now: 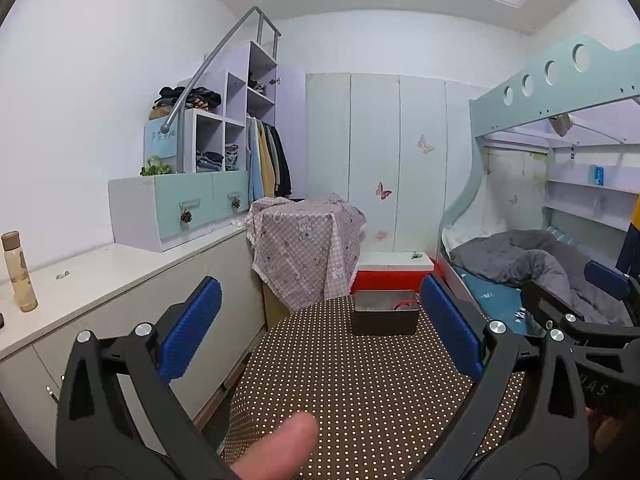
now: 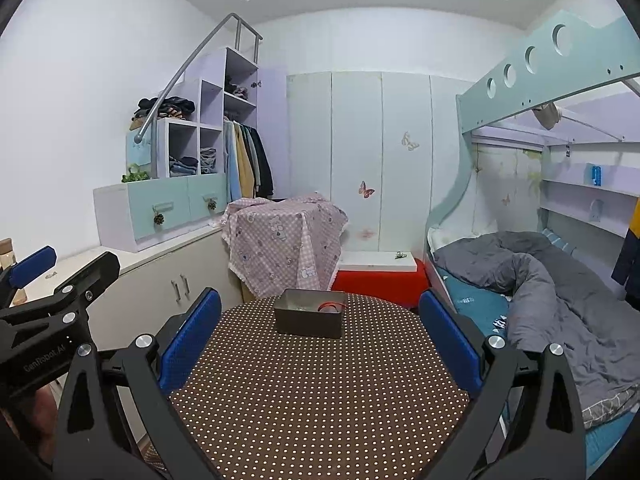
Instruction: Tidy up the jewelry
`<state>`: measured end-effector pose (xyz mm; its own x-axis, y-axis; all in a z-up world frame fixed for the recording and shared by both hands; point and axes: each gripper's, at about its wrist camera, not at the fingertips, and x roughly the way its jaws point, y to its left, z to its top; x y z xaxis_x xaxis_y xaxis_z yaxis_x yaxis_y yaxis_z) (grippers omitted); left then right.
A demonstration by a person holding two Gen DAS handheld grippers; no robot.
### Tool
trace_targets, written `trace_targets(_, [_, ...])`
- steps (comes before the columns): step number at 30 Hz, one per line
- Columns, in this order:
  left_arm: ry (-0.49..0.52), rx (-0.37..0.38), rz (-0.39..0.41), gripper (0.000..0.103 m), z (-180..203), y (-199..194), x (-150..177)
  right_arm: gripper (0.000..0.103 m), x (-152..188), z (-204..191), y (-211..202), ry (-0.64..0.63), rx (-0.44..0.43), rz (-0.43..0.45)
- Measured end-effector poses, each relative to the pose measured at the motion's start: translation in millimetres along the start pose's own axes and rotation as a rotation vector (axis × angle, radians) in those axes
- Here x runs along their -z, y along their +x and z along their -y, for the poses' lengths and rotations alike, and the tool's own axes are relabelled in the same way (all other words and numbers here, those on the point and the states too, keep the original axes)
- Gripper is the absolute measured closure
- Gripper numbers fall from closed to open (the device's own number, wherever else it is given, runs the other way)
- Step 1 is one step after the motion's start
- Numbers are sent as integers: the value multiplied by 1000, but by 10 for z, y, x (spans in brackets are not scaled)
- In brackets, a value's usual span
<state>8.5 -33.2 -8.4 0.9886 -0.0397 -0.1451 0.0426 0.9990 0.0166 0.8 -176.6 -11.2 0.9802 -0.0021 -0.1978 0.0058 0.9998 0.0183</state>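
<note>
A dark grey open box (image 1: 385,318) stands at the far side of a round table with a brown dotted cloth (image 1: 360,392). A red looped piece of jewelry (image 1: 406,305) lies inside it. The box (image 2: 310,314) and the red loop (image 2: 330,306) also show in the right wrist view. My left gripper (image 1: 320,336) is open and empty, held above the near part of the table. My right gripper (image 2: 320,340) is open and empty, level with it, to its right. Each gripper shows at the edge of the other's view. A thumb (image 1: 276,448) shows at the bottom of the left wrist view.
A white counter (image 1: 92,276) with a bottle (image 1: 18,272) runs along the left. A bunk bed with a grey duvet (image 2: 552,280) is to the right. Behind the table stand a cloth-covered stand (image 2: 284,240) and a red and white box (image 2: 380,276).
</note>
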Motion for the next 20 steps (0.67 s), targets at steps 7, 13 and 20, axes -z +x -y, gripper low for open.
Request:
trace_targets(7, [-12, 5, 11, 6, 19, -19, 13, 7, 11, 3, 18, 9, -3, -5])
trace_targets(13, [-14, 8, 26, 6, 36, -63, 3, 7, 9, 12, 32, 14, -5, -10])
trace_targets(20, [-7, -22, 20, 6, 52, -72, -20, 7, 2, 0, 45, 14, -6, -7])
